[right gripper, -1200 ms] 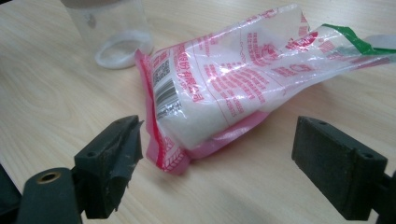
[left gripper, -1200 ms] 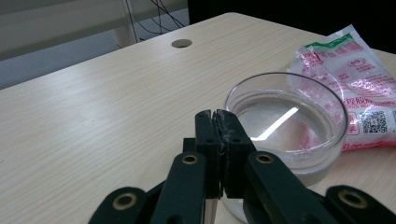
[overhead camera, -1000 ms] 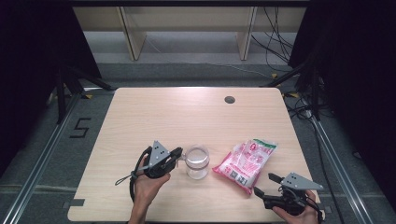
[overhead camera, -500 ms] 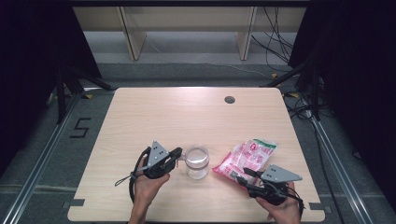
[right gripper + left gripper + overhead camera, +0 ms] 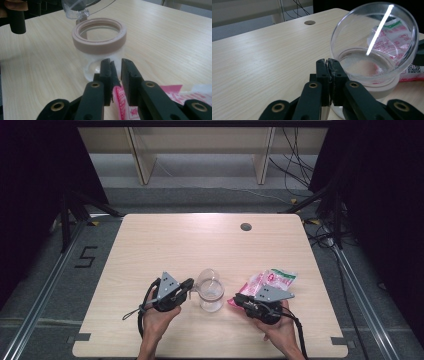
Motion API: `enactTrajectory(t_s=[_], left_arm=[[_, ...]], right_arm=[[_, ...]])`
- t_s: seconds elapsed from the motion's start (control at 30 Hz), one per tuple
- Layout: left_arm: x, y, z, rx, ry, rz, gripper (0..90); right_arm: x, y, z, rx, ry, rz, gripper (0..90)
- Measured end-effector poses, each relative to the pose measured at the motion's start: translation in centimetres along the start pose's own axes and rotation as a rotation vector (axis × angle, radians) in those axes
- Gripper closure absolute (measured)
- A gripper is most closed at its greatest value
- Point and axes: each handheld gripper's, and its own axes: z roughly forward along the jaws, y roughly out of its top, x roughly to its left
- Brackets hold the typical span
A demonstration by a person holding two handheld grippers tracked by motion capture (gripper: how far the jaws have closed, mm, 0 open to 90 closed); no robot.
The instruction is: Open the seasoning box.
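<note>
- This is a recording lab or test studio, not a home.
- A bare pale wooden desk (image 5: 165, 245) stands alone on grey carpet, with a cable hole (image 5: 245, 226) at 1 o'clock.
- Black curtains (image 5: 380, 195) hang at 9 and 3 o'clock.
- Metal floor rails (image 5: 40, 295) run along both sides; a taped number 5 (image 5: 86, 256) marks the floor at 9 o'clock.
- Loose cables (image 5: 300, 155) trail at 1 o'clock, beside tripod legs (image 5: 325, 202).

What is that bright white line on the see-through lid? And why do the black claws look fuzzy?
Left gripper view: the line is glare, a lamp mirrored on the lid. Both gripper views: the jaws sit close to the camera, so they look soft, as does the packet. High view: even light, faint shadows on the table.
</note>
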Motion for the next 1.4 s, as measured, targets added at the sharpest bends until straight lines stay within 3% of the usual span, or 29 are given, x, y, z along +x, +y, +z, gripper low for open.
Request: enactTrajectory(t_s=[0.07, 0.1, 0.23, 0.4, 0.47, 0.57, 0.6, 0.63, 0.67, 0.7, 0.77, 0.8, 0.87, 0.97, 1.07, 1.13, 1.17, 1.27, 1.37, 1.4], left_arm=[[0.0, 0.0, 0.0, 0.000, -0.001, -0.006, 86.9], [0.0, 0.0, 0.0, -0.001, -0.001, -0.002, 86.9], [0.0, 0.0, 0.0, -0.009, -0.007, -0.007, 87.0], [0.0, 0.0, 0.1, -0.008, -0.005, -0.004, 87.6], [0.0, -0.1, 0.1, -0.010, -0.006, -0.005, 87.5], [-0.1, 0.0, 0.1, -0.011, -0.006, -0.015, 87.4], [-0.1, 0.0, 0.0, -0.015, -0.006, -0.006, 87.4], [0.0, 0.0, 0.1, -0.022, -0.013, -0.011, 87.3], [-0.1, 0.0, 0.1, -0.020, -0.011, -0.015, 87.3], [-0.1, 0.0, 0.1, -0.019, -0.010, -0.011, 87.2], [-0.1, 0.0, 0.0, -0.018, -0.008, -0.009, 86.4], [-0.1, 0.0, -0.2, -0.014, 0.005, -0.002, 84.3], [-0.2, 0.0, -0.7, -0.032, 0.013, -0.012, 79.9], [-0.4, -0.3, -1.9, -0.045, 0.015, -0.022, 71.8], [-0.9, -1.0, -2.8, -0.040, 0.009, -0.030, 64.2], [-1.1, -1.4, -3.3, -0.031, 0.007, -0.029, 60.6], [-1.2, -1.7, -3.5, -0.024, 0.010, -0.033, 59.2], [-1.2, -2.1, -3.6, -0.013, 0.006, -0.040, 54.2], [-1.2, -2.4, -3.8, 0.000, 0.010, -0.042, 51.5], [-1.3, -2.5, -3.8, 0.003, 0.009, -0.045, 50.0]], right_arm=[[0.3, 0.3, 0.4, -0.015, -0.017, 0.003, 84.5], [0.2, 0.5, 0.6, -0.015, -0.009, -0.020, 85.1], [0.4, 1.3, 1.1, -0.046, 0.009, -0.035, 88.3], [0.7, 2.2, 2.1, -0.062, 0.030, -0.027, 90.0], [0.8, 2.4, 2.2, -0.043, 0.032, -0.019, 90.0], [0.9, 2.8, 2.4, -0.060, 0.040, -0.023, 90.0], [0.7, 3.0, 2.4, -0.079, 0.036, -0.046, 90.0], [0.9, 3.0, 2.4, -0.087, 0.043, -0.024, 90.0], [0.7, 3.2, 2.4, -0.086, 0.042, -0.048, 90.0], [0.9, 3.3, 2.4, -0.063, 0.057, -0.009, 90.0], [0.9, 3.4, 2.6, -0.084, 0.051, -0.014, 90.0], [0.8, 3.5, 2.6, -0.097, 0.043, -0.034, 90.0], [1.0, 3.6, 2.4, -0.069, 0.052, -0.003, 90.0], [1.0, 3.9, 2.4, -0.086, 0.061, -0.002, 90.0], [1.2, 4.5, 2.5, -0.103, 0.050, -0.042, 90.0], [1.8, 4.9, 2.6, -0.078, 0.062, -0.008, 90.0], [1.6, 5.2, 2.8, -0.103, 0.055, -0.067, 90.0], [2.3, 5.9, 3.0, -0.096, 0.064, -0.052, 90.0], [2.9, 6.7, 3.5, -0.114, 0.063, -0.101, 90.0], [3.2, 6.9, 3.6, -0.113, 0.065, -0.081, 89.9]])
